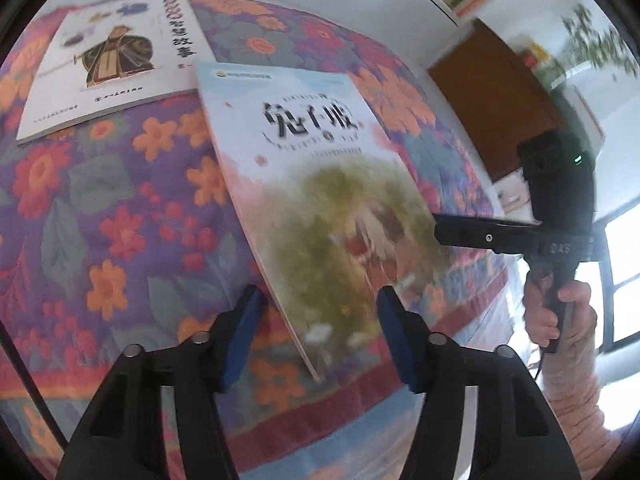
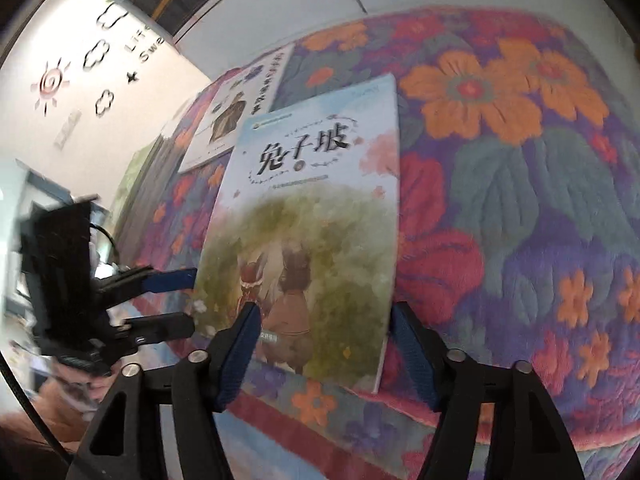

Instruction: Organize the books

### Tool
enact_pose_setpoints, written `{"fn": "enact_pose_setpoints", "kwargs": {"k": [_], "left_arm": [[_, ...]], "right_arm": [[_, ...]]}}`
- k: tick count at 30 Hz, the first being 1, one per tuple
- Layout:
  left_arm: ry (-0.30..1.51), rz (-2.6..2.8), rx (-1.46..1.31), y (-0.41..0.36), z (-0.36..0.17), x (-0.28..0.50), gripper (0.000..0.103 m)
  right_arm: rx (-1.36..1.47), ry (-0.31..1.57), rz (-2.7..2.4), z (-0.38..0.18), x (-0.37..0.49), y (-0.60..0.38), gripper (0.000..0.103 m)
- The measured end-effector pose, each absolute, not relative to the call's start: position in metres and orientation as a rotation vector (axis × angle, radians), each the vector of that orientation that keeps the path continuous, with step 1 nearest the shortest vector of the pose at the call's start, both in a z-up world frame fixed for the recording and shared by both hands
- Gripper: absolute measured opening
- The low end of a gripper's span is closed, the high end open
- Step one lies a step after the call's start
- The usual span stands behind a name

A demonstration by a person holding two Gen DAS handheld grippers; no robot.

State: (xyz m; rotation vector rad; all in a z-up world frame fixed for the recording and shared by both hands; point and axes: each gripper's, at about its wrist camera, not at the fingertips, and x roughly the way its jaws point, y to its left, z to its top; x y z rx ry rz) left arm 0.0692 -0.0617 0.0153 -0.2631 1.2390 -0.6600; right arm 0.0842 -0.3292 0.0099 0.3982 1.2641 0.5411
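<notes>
Both black two-finger grippers stand parted, the left gripper straddling the near corner of the pale-blue paperback picture book and the right gripper its near edge, so square up before pinching anything.

we count two picture books on one floral quilt, two black grippers, one hand
</notes>
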Motion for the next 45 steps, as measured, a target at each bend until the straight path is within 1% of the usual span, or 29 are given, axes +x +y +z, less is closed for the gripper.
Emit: {"fn": "enact_pose_setpoints", "kwargs": {"k": [1, 2, 3, 4, 7, 8, 10, 11, 13, 14, 15, 17, 19, 25, 27, 30, 32, 34, 35, 38, 45], "left_arm": [[1.247, -0.665, -0.279, -0.061, 0.015, 0.075, 0.055], [1.251, -0.664, -0.283, -0.060, 0.014, 0.081, 0.052], [1.252, -0.659, -0.288, -0.060, 0.012, 0.086, 0.049], [1.255, -0.664, -0.317, -0.058, 0.011, 0.091, 0.049], [1.281, -0.681, -0.401, -0.051, 0.006, 0.103, 0.049], [1.289, -0.690, -0.420, -0.049, 0.005, 0.107, 0.049], [1.296, -0.692, -0.435, -0.046, 0.003, 0.110, 0.044], [1.295, -0.691, -0.437, -0.046, 0.003, 0.110, 0.039], [1.304, -0.686, -0.483, -0.044, -0.002, 0.117, 0.036], [1.312, -0.677, -0.490, -0.043, -0.003, 0.119, 0.031], [1.320, -0.666, -0.481, -0.043, -0.004, 0.122, 0.023], [1.318, -0.651, -0.458, -0.045, -0.004, 0.126, 0.021], [1.315, -0.648, -0.428, -0.046, -0.002, 0.126, 0.021], [1.296, -0.631, -0.372, -0.051, 0.001, 0.124, 0.021], [1.295, -0.629, -0.364, -0.053, 0.002, 0.126, 0.021], [1.295, -0.614, -0.356, -0.054, 0.003, 0.127, 0.021], [1.239, -0.530, -0.236, -0.063, 0.016, 0.119, 0.023], [1.158, -0.447, -0.038, -0.085, 0.033, 0.106, 0.023], [1.149, -0.446, -0.010, -0.089, 0.037, 0.104, 0.022], [1.189, -0.482, -0.045, -0.086, 0.044, 0.104, 0.022], [1.159, -0.497, -0.035, -0.065, 0.063, 0.096, 0.022]], "right_arm": [[0.434, 1.272, 0.551, 0.007, 0.089, -0.334, 0.057], [0.478, 1.276, 0.565, 0.003, 0.097, -0.340, 0.053], [0.509, 1.277, 0.575, 0.000, 0.102, -0.342, 0.051], [0.546, 1.281, 0.595, -0.003, 0.107, -0.346, 0.051], [0.619, 1.290, 0.637, -0.010, 0.122, -0.353, 0.045], [0.620, 1.291, 0.644, -0.010, 0.125, -0.352, 0.044], [0.608, 1.292, 0.657, -0.009, 0.131, -0.349, 0.044], [0.592, 1.292, 0.660, -0.007, 0.133, -0.347, 0.044], [0.549, 1.288, 0.665, -0.004, 0.132, -0.343, 0.043], [0.494, 1.287, 0.660, -0.001, 0.133, -0.339, 0.038], [0.468, 1.286, 0.653, 0.000, 0.134, -0.337, 0.035], [0.442, 1.290, 0.634, -0.001, 0.137, -0.335, 0.025], [0.438, 1.297, 0.608, -0.002, 0.141, -0.336, 0.016], [0.590, 1.314, 0.660, -0.018, 0.154, -0.352, 0.012], [0.653, 1.313, 0.673, -0.023, 0.155, -0.358, 0.011], [0.672, 1.283, 0.679, -0.024, 0.152, -0.360, 0.012], [0.709, 1.283, 0.684, -0.024, 0.150, -0.361, 0.012], [0.759, 1.280, 0.709, -0.024, 0.145, -0.358, 0.012], [0.742, 1.278, 0.719, -0.019, 0.139, -0.352, 0.012], [0.679, 1.246, 0.731, -0.002, 0.128, -0.339, 0.013], [0.607, 1.213, 0.775, 0.029, 0.104, -0.321, 0.012]]}}
